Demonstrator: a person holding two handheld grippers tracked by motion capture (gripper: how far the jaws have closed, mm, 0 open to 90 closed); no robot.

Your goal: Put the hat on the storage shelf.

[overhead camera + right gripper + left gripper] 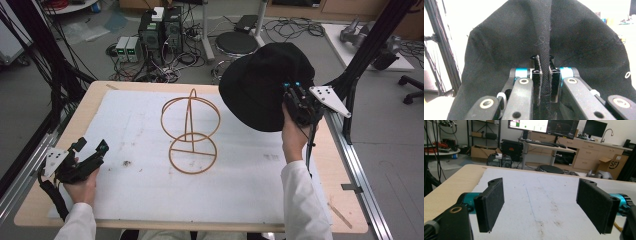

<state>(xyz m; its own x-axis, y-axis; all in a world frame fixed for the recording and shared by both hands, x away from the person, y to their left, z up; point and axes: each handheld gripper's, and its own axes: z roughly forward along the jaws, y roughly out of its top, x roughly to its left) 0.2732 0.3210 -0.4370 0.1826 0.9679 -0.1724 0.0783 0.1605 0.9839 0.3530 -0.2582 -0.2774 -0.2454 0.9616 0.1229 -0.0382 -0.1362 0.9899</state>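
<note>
Right claw (pixel 294 102) clamped on black hat (pixel 262 90) brim fold, hat hanging ahead of it. Left claw (pixel 91 151) wide, nothing between.

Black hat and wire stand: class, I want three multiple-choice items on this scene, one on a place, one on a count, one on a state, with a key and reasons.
1. Where is the black hat?
A. lifted over the table's far right part, in the right gripper
B. lying flat by the left gripper
C. hung on the wire stand

2. How many round rings does the wire stand show?
A. one
B. two
C. four

3. How do the left gripper jaws stand?
A. shut on the hat
B. shut on the stand
C. wide apart with nothing between them

Key: 1 A, the high view shows the hat raised to the right of the stand, its cloth pinched in the right gripper. 2 B, one ring upright, one flat as the base. 3 C, the left gripper view shows bare white mat between the pads.
</note>
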